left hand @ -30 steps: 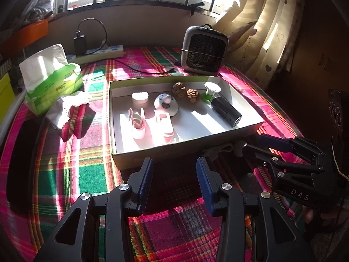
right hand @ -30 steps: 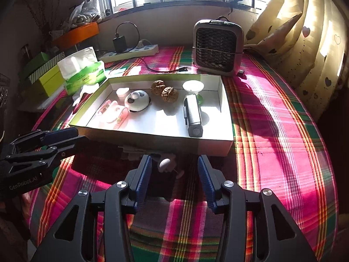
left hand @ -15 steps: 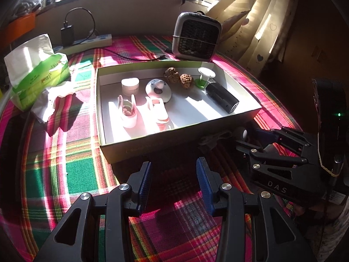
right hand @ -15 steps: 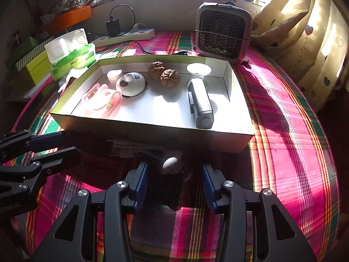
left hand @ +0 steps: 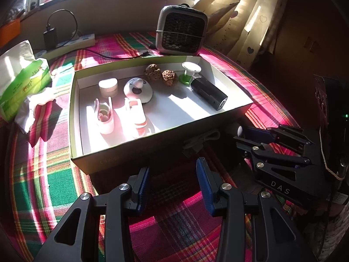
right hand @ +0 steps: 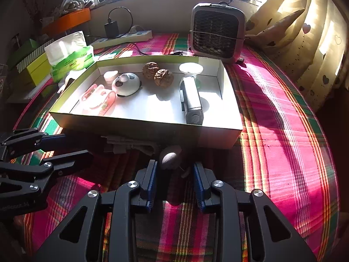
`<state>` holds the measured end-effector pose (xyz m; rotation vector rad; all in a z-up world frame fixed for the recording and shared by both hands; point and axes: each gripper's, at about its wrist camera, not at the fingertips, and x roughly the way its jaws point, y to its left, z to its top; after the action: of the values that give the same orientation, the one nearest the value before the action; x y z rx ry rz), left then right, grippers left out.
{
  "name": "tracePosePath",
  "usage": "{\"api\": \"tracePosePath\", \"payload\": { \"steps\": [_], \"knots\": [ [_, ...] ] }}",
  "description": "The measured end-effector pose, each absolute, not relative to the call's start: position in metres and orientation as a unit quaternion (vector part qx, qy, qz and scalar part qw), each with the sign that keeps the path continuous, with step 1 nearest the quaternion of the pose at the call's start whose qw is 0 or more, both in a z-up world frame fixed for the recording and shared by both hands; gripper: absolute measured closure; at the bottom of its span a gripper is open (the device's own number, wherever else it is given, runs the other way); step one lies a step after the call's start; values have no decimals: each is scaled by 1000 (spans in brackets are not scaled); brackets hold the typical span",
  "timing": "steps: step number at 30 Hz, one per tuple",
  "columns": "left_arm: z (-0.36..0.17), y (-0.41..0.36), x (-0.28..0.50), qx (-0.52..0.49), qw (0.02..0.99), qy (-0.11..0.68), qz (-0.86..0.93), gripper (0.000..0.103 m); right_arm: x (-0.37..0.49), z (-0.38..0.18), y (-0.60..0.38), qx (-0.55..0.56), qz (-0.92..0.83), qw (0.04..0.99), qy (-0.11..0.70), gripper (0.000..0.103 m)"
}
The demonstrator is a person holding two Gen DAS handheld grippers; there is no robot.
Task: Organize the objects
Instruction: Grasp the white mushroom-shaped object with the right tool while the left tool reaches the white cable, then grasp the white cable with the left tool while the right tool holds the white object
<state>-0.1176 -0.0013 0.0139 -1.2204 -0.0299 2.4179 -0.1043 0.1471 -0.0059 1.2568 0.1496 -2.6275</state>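
Jaws: our right gripper had just been closing around the small grey-tipped object, pads not clearly touching; left gripper stood open, empty.
Object: on the plaid counter, just before the box.
Risk: we judged the rounded object might roll or slip aside in shadow.

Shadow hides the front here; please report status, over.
Left gripper open, empty. Right gripper jaws just closing around grey-tipped object, grip unconfirmed. Box wall and cable bundle close ahead.
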Motion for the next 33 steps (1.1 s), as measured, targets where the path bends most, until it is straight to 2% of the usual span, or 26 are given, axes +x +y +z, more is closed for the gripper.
{"api": "tracePosePath", "payload": {
  "steps": [15, 30, 33],
  "knots": [
    [11, 38, -124, -436, 236, 20, 868, 64, -93, -5, 192, 427, -899, 95, 26, 72],
    [13, 74, -101, -435, 307, 39, 846, 64, -91, -4, 214, 426, -900, 93, 6, 72],
    [14, 71, -102, -430, 284, 48, 855, 64, -91, -4, 214, 426, -900, 94, 9, 72]
  ]
}}
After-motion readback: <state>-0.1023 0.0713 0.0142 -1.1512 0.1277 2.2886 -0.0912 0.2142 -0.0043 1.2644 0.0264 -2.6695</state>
